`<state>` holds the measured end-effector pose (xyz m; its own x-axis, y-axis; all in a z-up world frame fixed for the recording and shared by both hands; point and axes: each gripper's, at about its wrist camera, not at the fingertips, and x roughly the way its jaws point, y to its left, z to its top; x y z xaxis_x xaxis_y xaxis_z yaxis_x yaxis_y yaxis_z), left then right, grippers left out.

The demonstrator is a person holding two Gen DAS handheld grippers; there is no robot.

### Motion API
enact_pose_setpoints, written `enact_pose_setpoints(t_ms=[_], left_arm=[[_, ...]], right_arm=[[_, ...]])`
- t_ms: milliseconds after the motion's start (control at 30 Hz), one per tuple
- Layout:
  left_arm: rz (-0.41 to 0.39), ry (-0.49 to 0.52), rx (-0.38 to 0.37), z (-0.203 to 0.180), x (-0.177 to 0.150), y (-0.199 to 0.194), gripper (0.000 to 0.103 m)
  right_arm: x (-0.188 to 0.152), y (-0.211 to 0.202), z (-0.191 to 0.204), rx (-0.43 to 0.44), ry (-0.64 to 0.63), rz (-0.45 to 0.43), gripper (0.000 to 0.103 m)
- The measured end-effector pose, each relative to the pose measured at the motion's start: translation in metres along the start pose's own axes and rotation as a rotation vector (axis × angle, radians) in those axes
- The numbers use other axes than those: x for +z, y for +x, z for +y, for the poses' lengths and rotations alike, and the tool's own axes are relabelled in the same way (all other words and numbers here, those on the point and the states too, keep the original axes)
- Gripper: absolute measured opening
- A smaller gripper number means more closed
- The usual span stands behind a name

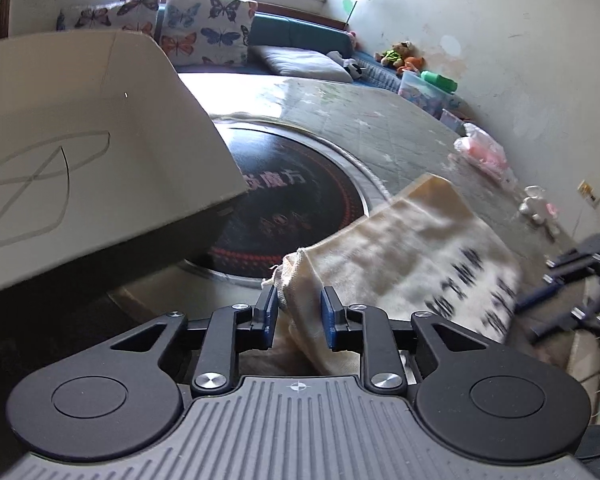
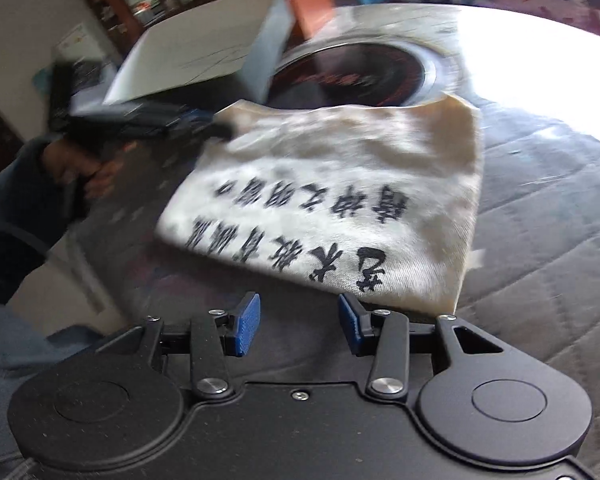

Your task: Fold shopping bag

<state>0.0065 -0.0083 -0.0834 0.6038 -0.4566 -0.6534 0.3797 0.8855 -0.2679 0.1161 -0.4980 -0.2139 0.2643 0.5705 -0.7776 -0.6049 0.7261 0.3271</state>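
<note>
Far left on the table sits a white cardboard box (image 1: 92, 152) w/ a looping pen scribble on its side, tilted so its near edge overhangs the black round induction cooktop (image 1: 300, 208) set in the table's middle; an orange box (image 2: 312, 8) shows behind it in the right wrist view. My left gripper (image 1: 299, 316) has a corner of the canvas shopping bag (image 1: 412, 256) between its blue pads: the cloth's hemmed edge lies against the left pad, the right pad stands just off it, so the jaws are partly apart & not clamping. (My left hand (image 2: 80, 168) is blurred in the right wrist view, can't read the grip from there.) The bag itself is cream w/ black printed characters, lying mostly flat on the grey quilted table cover (image 2: 540, 220), just near of the cooktop, its far edge touching the cooktop's rim. My right gripper (image 2: 300, 322) is at the bag's near edge, jaws apart, nothing between them; the right pad is just beside the bag's near corner, the left pad over bare cover. Far right, along the wall: plush toys (image 1: 400, 56), a clear storage bin (image 1: 424, 92) & a pink plastic bag (image 1: 480, 150).
</note>
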Motion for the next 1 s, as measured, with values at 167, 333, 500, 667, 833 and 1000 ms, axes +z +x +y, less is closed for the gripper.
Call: enact_pose_setpoints(t_ms=[167,333,500,667,833,1000], left_arm=[[0.046,0.057,-0.097,-0.024,-0.018,-0.010,0.024],[0.117,0.122,-0.241,-0.051,-0.034,-0.010,0.022],[0.141,0.215,-0.282,-0.068,-0.036,-0.010,0.022],[0.046,0.122,-0.277,-0.042,-0.020,-0.027,0.024],[-0.017,-0.011,-0.160,-0.017,-0.005,-0.020,0.028],[0.020,-0.084,-0.151,-0.006,-0.001,0.004,0.029]], right_arm=[[0.015,0.004,-0.015,-0.125,0.010,-0.043,0.052],[0.033,0.018,-0.028,-0.225,0.015,-0.101,0.058],[0.041,0.026,-0.028,-0.257,-0.035,-0.118,0.061],[0.031,0.008,-0.020,-0.263,-0.076,-0.116,0.065],[0.011,-0.014,-0.005,-0.142,-0.064,-0.071,0.065],[0.000,-0.018,0.019,-0.020,-0.094,-0.010,0.076]])
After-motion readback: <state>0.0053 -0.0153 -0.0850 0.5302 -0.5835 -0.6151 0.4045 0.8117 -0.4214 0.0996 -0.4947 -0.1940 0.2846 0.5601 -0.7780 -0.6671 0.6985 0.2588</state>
